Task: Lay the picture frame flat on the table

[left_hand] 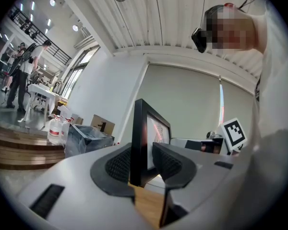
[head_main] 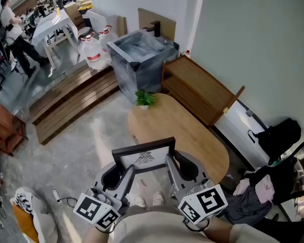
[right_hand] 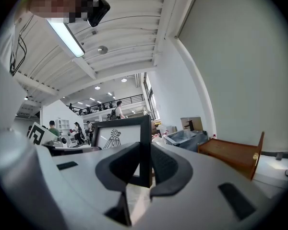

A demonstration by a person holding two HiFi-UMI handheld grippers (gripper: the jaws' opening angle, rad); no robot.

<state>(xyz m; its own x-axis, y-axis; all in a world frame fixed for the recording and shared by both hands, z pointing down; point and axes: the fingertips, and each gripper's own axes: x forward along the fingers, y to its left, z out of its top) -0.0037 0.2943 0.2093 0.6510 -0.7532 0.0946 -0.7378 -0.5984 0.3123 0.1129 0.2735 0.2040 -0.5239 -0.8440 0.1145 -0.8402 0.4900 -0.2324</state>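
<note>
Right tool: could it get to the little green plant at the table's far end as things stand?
Probably not yet. The right tool is shut on the right edge of the picture frame, sharing it with the left tool. The tabletop toward the plant looks bare, so nothing else blocks it.

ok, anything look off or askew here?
Nothing looks damaged or spilled. The picture frame stands upright at the near end of the wooden table, not yet flat. The left tool and right tool are clamped on its side edges. The small plant at the far end is upright.
</note>
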